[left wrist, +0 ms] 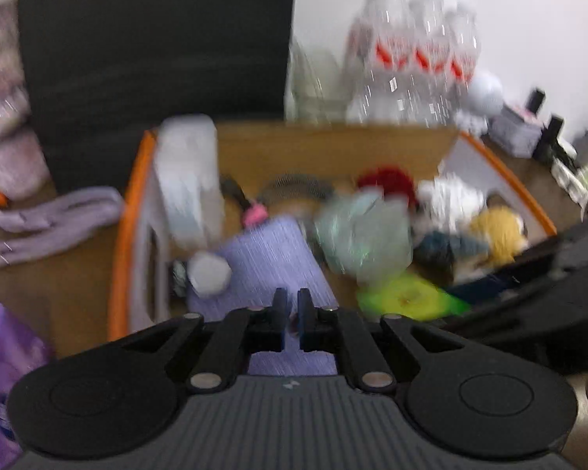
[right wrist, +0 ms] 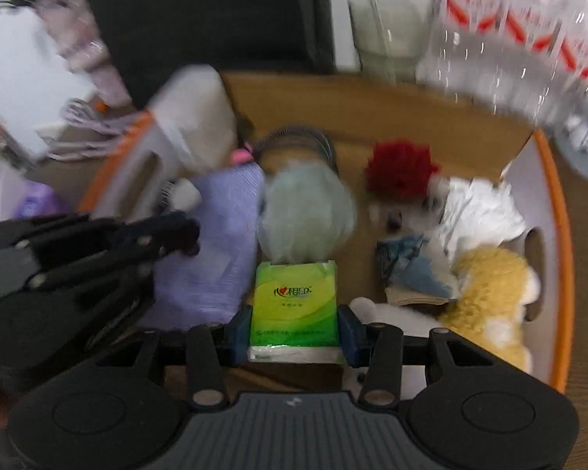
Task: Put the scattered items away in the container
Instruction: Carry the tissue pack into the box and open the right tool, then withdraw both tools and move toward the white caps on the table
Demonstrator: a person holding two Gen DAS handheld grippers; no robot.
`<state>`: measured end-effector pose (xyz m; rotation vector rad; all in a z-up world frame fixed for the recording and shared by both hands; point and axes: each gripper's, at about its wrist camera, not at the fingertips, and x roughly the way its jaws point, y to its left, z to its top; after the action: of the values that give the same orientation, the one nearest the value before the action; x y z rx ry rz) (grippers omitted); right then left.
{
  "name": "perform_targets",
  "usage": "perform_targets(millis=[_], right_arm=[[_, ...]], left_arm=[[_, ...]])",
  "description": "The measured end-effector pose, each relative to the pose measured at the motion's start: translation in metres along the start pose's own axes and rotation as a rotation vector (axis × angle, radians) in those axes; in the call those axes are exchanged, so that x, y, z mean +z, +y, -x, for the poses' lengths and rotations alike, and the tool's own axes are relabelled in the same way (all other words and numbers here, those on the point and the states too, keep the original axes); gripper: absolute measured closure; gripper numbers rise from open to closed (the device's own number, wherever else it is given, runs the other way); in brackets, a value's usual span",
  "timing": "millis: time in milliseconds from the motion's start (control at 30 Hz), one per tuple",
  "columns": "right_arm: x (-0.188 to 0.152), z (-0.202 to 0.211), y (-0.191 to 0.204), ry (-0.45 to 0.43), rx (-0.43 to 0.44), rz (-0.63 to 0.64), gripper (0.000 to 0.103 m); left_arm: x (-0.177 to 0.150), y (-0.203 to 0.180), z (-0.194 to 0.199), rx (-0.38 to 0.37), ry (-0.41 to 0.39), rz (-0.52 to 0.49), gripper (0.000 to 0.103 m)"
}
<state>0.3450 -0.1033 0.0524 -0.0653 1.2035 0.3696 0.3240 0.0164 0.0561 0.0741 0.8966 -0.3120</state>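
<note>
The container is a cardboard box (left wrist: 333, 149) with orange-edged flaps (right wrist: 560, 235). My right gripper (right wrist: 294, 335) hangs over its near side, shut on a green tissue pack (right wrist: 294, 297). In the left wrist view the same pack (left wrist: 407, 297) shows as a blur beside the right gripper's black body (left wrist: 548, 274). My left gripper (left wrist: 293, 299) is shut above a lavender striped cloth (left wrist: 262, 258) in the box's left part; whether it pinches the cloth cannot be told. The right wrist view shows the left gripper (right wrist: 188, 239) at that cloth's edge (right wrist: 223, 243).
Inside the box lie a pale green mesh puff (right wrist: 305, 211), a red pompom (right wrist: 400, 168), a white cloth (right wrist: 478, 211), a yellow plush toy (right wrist: 490, 290), a blue denim piece (right wrist: 411, 262) and a white bottle (right wrist: 192, 117). Behind it stand packed water bottles (left wrist: 415, 55) and a dark panel (left wrist: 156, 47).
</note>
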Motion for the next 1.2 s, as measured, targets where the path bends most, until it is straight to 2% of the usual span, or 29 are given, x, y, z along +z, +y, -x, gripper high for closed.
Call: perform_targets(millis=[100, 133, 233, 267, 333, 367, 500, 567, 633, 667, 733, 800, 833, 867, 933, 1033, 1133, 1200], right_arm=[[0.001, -0.008, 0.003, 0.038, 0.012, -0.003, 0.056], [0.002, -0.005, 0.004, 0.05, 0.026, 0.001, 0.051], [0.004, 0.02, 0.0, 0.02, 0.056, -0.001, 0.04], [0.004, 0.033, -0.002, -0.009, 0.054, -0.003, 0.036], [0.006, 0.057, -0.009, -0.064, 0.049, -0.018, 0.029], [0.007, 0.068, -0.014, -0.085, 0.044, -0.032, 0.027], [0.006, 0.102, -0.027, -0.133, -0.005, -0.061, 0.025], [-0.003, 0.114, -0.032, -0.151, -0.031, -0.061, 0.023], [-0.008, 0.118, -0.039, -0.171, -0.049, -0.064, 0.023], [-0.014, 0.121, -0.041, -0.192, -0.061, -0.067, 0.023], [-0.033, 0.13, -0.041, -0.319, -0.099, -0.065, 0.023], [-0.064, 0.141, -0.038, -0.556, -0.173, -0.065, 0.021], [-0.079, 0.144, -0.036, -0.648, -0.194, -0.066, 0.018], [-0.094, 0.145, -0.036, -0.716, -0.191, -0.063, 0.015], [-0.11, 0.146, -0.037, -0.741, -0.151, -0.061, 0.015], [-0.128, 0.153, -0.033, -0.76, -0.145, -0.059, 0.015], [-0.165, 0.164, -0.025, -0.77, -0.177, -0.079, 0.015], [-0.218, 0.169, -0.021, -0.79, -0.15, -0.119, 0.014]], left_arm=[[-0.003, 0.007, 0.002, -0.015, 0.014, 0.02, 0.095], [-0.002, 0.011, 0.008, -0.039, 0.012, 0.039, 0.092], [0.009, 0.014, 0.037, -0.081, -0.056, 0.053, 0.073], [0.013, 0.012, 0.049, -0.072, -0.081, 0.036, 0.068], [0.023, 0.005, 0.066, -0.047, -0.098, 0.01, 0.046], [0.027, 0.002, 0.073, -0.031, -0.096, 0.009, 0.039], [0.036, -0.011, 0.09, 0.043, -0.072, 0.023, 0.021], [0.033, -0.017, 0.095, 0.051, -0.07, 0.045, 0.014], [0.026, -0.025, 0.1, 0.079, -0.101, 0.063, 0.006], [0.02, -0.03, 0.106, 0.107, -0.146, 0.067, 0.002], [0.002, -0.038, 0.121, 0.175, -0.297, 0.082, 0.0], [-0.024, -0.049, 0.136, 0.239, -0.475, 0.106, 0.0], [-0.031, -0.054, 0.139, 0.247, -0.509, 0.106, 0.0], [-0.035, -0.06, 0.141, 0.25, -0.51, 0.1, 0.0], [-0.041, -0.07, 0.146, 0.263, -0.51, 0.089, 0.0], [-0.063, -0.087, 0.165, 0.291, -0.58, 0.076, 0.0], [-0.11, -0.102, 0.191, 0.271, -0.596, 0.074, 0.0], [-0.162, -0.115, 0.212, 0.204, -0.625, 0.038, 0.0]])
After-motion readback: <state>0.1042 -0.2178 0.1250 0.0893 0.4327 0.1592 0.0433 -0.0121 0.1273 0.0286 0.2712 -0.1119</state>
